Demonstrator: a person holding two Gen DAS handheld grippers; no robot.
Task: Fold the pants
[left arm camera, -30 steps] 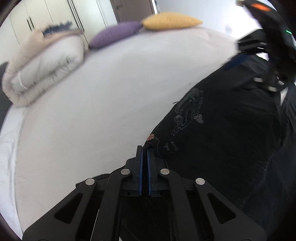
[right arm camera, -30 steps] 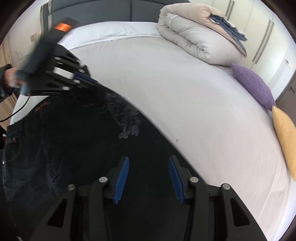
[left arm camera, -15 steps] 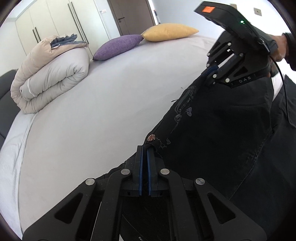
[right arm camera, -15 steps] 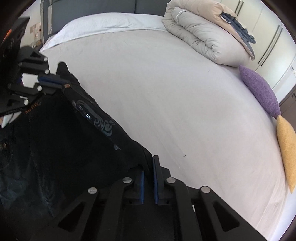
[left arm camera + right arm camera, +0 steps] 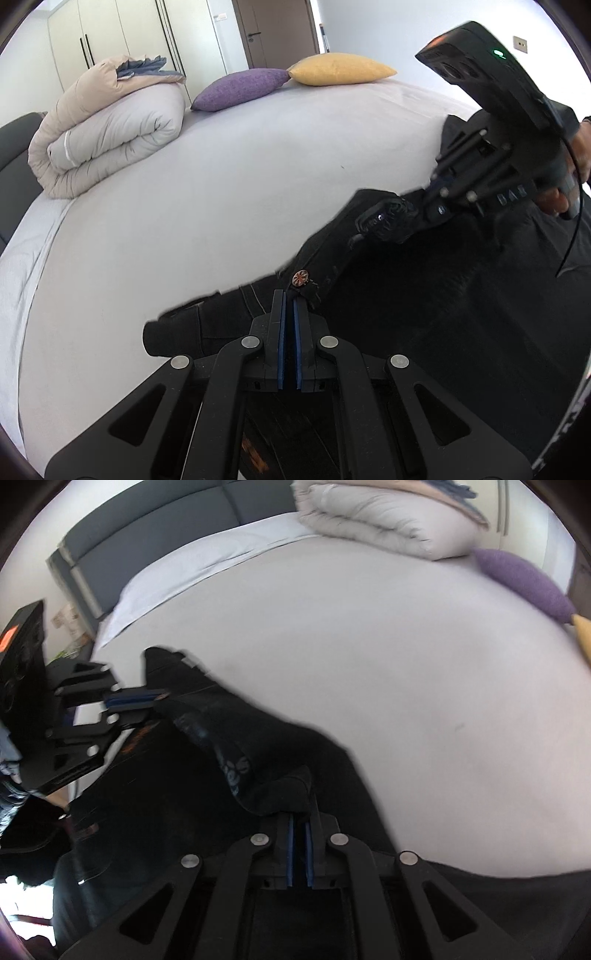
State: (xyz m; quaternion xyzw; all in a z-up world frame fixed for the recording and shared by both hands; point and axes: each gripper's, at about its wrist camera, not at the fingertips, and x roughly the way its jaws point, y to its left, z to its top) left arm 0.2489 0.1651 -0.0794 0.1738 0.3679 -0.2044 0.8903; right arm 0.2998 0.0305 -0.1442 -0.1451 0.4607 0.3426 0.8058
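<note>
Dark denim pants (image 5: 424,295) lie on the white bed (image 5: 221,192). My left gripper (image 5: 288,299) is shut on the pants' waistband beside a copper button (image 5: 299,277). My right gripper (image 5: 298,818) is shut on another bunched part of the pants' (image 5: 177,775) edge. In the left wrist view the right gripper (image 5: 436,195) holds the cloth raised at the right. In the right wrist view the left gripper (image 5: 147,699) pinches the pants at the left. The cloth hangs taut between the two.
A rolled beige duvet (image 5: 107,129) sits at the head of the bed, with a purple pillow (image 5: 240,86) and a yellow pillow (image 5: 340,70) beside it. A grey headboard (image 5: 155,520) stands behind. Wardrobe doors (image 5: 122,33) and a brown door (image 5: 277,26) line the wall.
My right gripper has closed on the pants' edge. Both grippers have lifted the pants and pulled them back toward the bed's near side, so the cloth bunches and more sheet shows.
</note>
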